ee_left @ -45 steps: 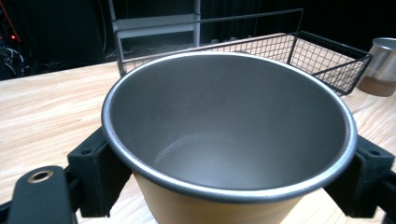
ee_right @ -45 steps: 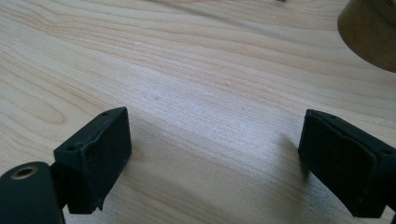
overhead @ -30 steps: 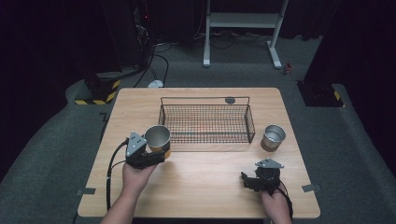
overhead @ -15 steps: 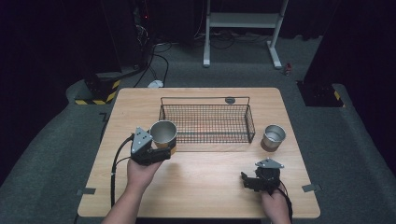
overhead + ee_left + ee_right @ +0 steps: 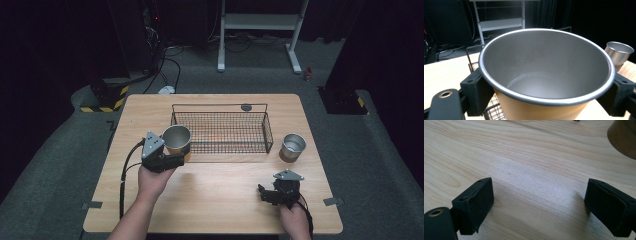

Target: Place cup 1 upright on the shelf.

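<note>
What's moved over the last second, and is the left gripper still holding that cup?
The left gripper still clamps the orange cup and has carried it right and up, to the wire basket's left end. The right gripper stays open, low over the table; the steel cup hasn't moved.

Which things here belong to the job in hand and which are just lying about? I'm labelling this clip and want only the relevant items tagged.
In the job:
- orange cup, clamped in the left gripper
- wire basket, right beside that cup

Lying about, by my reading:
- steel cup, standing right of the basket
- right gripper, open, low over bare table
- small dark disc behind the basket
</note>
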{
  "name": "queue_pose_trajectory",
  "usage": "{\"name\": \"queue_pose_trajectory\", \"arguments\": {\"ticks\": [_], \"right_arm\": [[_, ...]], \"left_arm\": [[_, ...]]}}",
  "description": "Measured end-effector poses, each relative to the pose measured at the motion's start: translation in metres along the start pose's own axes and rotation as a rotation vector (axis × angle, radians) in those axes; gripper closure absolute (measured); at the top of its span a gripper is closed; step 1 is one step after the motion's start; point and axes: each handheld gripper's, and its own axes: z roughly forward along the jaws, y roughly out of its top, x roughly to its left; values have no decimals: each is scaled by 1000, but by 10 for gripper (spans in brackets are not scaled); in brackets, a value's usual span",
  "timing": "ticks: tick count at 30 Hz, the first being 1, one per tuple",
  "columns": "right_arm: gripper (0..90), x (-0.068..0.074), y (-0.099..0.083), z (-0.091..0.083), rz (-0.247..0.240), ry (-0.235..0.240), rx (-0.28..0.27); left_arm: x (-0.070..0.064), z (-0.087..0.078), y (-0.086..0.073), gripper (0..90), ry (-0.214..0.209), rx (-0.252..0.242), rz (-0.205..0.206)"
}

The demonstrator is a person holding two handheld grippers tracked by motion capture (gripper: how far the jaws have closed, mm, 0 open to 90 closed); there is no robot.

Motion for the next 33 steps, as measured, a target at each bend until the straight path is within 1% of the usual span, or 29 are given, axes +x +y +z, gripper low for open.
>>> {"name": "queue_pose_trajectory", "arguments": {"ticks": [5, 7, 13, 16, 22, 25, 28, 31, 33], "right_arm": [[88, 0, 0, 0, 1, 0, 0], [88, 0, 0, 0, 1, 0, 0], [88, 0, 0, 0, 1, 0, 0], [88, 0, 0, 0, 1, 0, 0], [88, 0, 0, 0, 0, 0, 0], [88, 0, 0, 0, 1, 0, 0], [88, 0, 0, 0, 0, 0, 0], [88, 0, 0, 0, 1, 0, 0], [87, 0, 0, 0, -1, 0, 0]], "left_arm": [[0, 8, 4, 142, -9, 3, -22], [0, 11, 6, 142, -13, 2, -24], [-1, 18, 14, 141, -15, -5, -26], [-2, 22, 17, 142, -13, -3, -16], [-2, 29, 22, 142, -13, -5, -10], [-1, 34, 24, 141, -10, 9, -17], [-2, 39, 27, 141, -21, 6, -17], [-2, 45, 30, 141, -23, 0, -8], [-2, 49, 31, 141, -18, 8, -13]]}}
